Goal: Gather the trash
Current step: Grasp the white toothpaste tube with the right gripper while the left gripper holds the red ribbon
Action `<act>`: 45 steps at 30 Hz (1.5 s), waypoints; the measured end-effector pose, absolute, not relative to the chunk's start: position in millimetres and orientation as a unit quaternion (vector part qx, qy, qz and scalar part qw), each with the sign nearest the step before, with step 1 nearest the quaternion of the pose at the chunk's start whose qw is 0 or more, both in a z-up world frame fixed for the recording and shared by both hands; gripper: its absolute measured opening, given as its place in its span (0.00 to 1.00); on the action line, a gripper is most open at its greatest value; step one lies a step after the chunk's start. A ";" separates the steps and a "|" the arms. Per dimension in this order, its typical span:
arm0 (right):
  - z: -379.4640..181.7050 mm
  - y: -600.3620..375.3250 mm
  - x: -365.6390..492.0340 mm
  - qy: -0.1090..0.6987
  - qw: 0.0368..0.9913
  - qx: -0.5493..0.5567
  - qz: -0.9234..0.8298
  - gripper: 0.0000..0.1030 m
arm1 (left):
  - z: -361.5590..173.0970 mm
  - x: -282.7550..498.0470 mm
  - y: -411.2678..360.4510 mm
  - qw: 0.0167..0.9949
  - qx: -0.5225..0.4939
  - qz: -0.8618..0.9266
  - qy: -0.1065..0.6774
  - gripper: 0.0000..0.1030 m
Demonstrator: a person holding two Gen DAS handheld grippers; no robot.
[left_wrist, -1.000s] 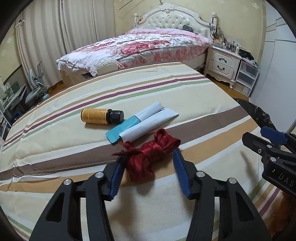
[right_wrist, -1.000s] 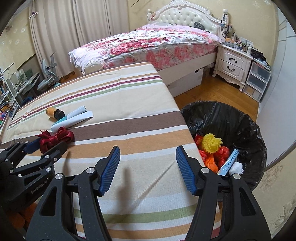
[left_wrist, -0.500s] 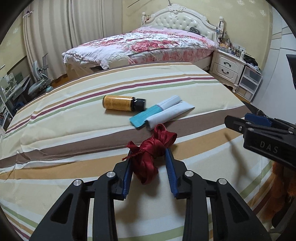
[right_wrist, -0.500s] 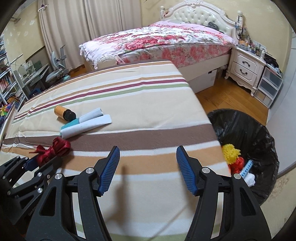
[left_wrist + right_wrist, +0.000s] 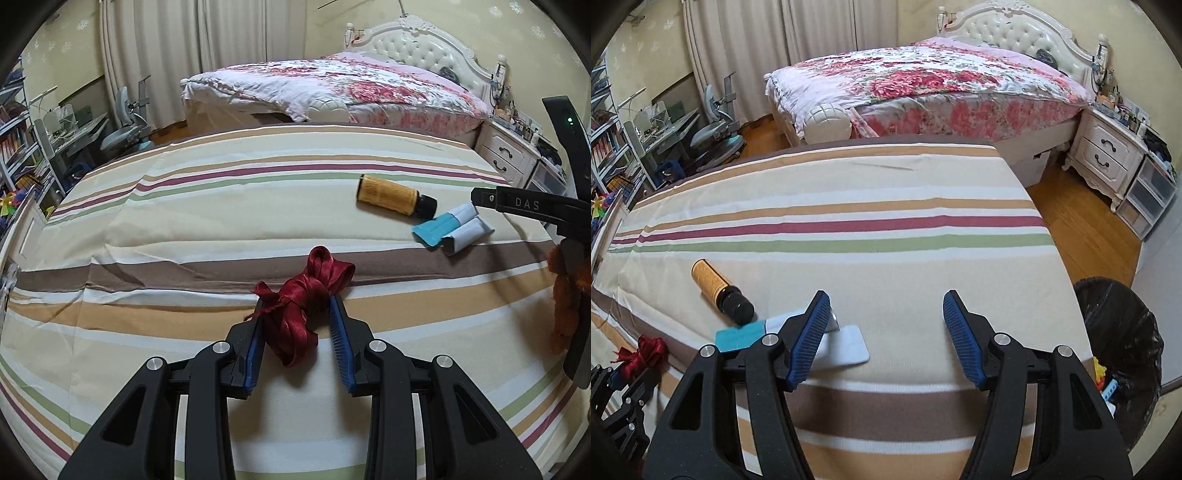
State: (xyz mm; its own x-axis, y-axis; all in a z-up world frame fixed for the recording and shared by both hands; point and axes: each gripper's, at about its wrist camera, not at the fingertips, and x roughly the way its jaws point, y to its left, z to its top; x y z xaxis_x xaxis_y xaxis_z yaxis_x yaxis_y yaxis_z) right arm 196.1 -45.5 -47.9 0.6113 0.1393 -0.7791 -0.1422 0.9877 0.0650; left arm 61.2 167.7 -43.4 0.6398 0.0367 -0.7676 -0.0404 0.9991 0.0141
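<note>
My left gripper [image 5: 297,304] is shut on a dark red ribbon bow [image 5: 303,295] over the striped cloth [image 5: 221,206]; it also shows at the lower left of the right wrist view [image 5: 642,352]. A yellow bottle with a black cap [image 5: 393,194] [image 5: 720,286] lies on its side. Beside it lie a teal and white tube [image 5: 439,223] and a white tube [image 5: 467,236] [image 5: 842,349]. My right gripper [image 5: 882,325] is open and empty, its left finger over the tubes. A black-lined trash bin [image 5: 1119,354] stands on the floor at the right, holding several bits.
A bed with a floral quilt [image 5: 923,85] stands behind the table. A white nightstand [image 5: 1108,151] and plastic drawers [image 5: 1148,195] are at the right. A desk and chair [image 5: 713,129] are at the left. Wood floor [image 5: 1082,229] lies between table and nightstand.
My left gripper closed on the red ribbon bow and swung left. My right gripper moved left from the bin toward the tubes and bottle, staying open.
</note>
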 end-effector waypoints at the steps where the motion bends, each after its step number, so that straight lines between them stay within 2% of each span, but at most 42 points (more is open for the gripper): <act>1: -49.7 -43.7 200.6 0.437 0.896 -0.003 0.077 0.60 | -43.1 60.9 172.2 0.906 -0.004 0.026 0.423 0.33; 14: -58.5 -45.3 170.1 0.446 0.891 -0.040 0.068 0.70 | -41.8 60.6 206.9 0.905 -0.038 0.060 0.420 0.33; 27: -58.3 -45.9 113.0 0.448 0.890 -0.037 0.074 0.71 | -40.9 58.4 204.8 0.907 -0.034 0.062 0.415 0.33; 45: -38.2 -38.7 99.0 0.427 0.901 -0.026 0.078 0.70 | -39.4 50.2 209.6 0.908 -0.042 0.061 0.412 0.33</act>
State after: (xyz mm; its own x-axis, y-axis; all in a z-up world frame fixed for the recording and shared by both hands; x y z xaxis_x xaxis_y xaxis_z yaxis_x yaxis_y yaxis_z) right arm 99.0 -38.7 -38.2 0.6241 0.1174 -0.7725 -0.1619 0.9866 0.0192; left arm 50.2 209.6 -39.4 0.6539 0.0759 -0.7528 -0.1445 0.9892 -0.0258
